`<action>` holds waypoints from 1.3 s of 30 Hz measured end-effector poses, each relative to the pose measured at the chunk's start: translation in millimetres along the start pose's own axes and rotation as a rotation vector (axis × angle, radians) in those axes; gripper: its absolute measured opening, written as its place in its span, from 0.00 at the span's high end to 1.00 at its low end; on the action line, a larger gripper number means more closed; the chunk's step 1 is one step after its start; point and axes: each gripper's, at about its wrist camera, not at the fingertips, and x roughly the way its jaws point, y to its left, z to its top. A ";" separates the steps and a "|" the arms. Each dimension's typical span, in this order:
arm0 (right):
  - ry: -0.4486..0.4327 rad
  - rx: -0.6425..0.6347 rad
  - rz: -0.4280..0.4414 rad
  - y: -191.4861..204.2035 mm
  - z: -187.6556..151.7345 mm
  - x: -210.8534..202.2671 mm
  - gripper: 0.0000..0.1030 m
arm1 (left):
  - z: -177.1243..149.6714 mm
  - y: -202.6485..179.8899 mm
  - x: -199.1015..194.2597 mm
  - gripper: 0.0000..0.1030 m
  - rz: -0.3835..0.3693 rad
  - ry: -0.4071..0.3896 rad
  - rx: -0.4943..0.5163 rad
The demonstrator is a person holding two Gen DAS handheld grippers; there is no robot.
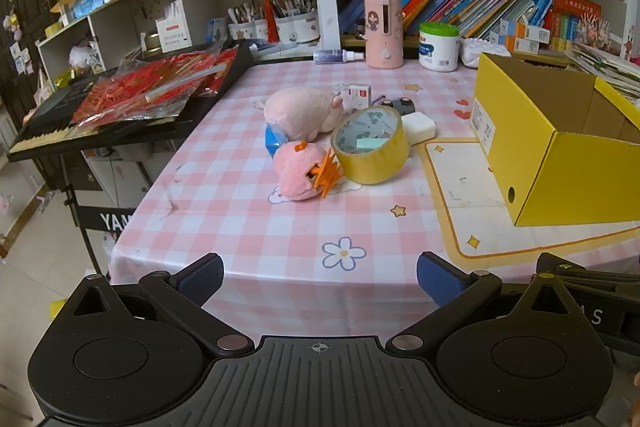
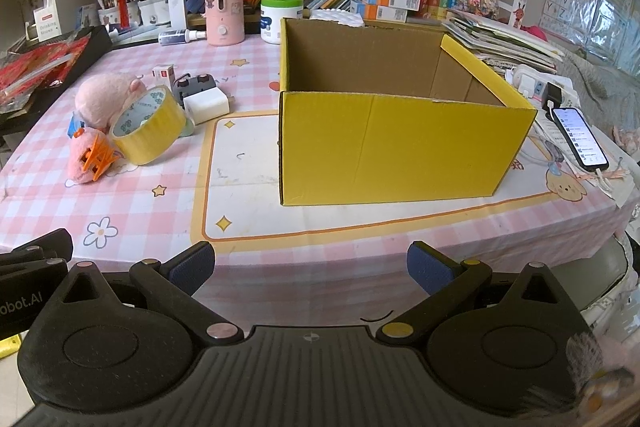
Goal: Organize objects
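I have both claws held wide and empty at the near edge of the desk (image 1: 248, 227): left claw (image 1: 320, 277), right claw (image 2: 310, 265). One yellow cardboard box (image 2: 384, 147) stands open on the right. Left of it lies a tight cluster: two pink plush toys (image 1: 302, 111) (image 1: 298, 169), one orange hair clip (image 1: 329, 173) touching the nearer toy, one yellow tape roll (image 1: 372, 145) propped on edge, and one white charger (image 1: 418, 126) just behind the roll.

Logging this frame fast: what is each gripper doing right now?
Left gripper: open, holding nothing.
Right gripper: open, holding nothing.
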 end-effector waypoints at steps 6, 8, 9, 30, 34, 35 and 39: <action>0.001 -0.001 -0.001 0.4 1.5 0.0 0.00 | -1.7 1.3 -0.1 0.00 0.001 0.002 0.002; 0.003 -0.002 -0.001 -0.6 1.9 1.0 0.00 | -2.8 2.2 -0.2 0.00 0.001 0.004 0.003; 0.004 -0.002 -0.001 -0.8 1.9 1.3 0.00 | -3.4 2.8 -0.3 0.00 0.002 0.005 0.003; 0.003 0.001 0.000 -1.9 2.1 1.4 0.00 | -1.2 -2.8 1.8 0.00 0.008 0.013 0.017; 0.003 0.000 0.001 -1.9 2.4 1.3 0.00 | -0.4 -2.5 1.9 0.00 0.011 0.014 0.018; 0.002 -0.001 0.001 -1.2 2.5 0.6 0.00 | -0.5 -2.2 1.8 0.00 0.012 0.013 0.018; 0.002 -0.001 0.002 -1.0 2.3 0.4 0.00 | -0.4 -1.2 1.6 0.00 0.011 0.012 0.019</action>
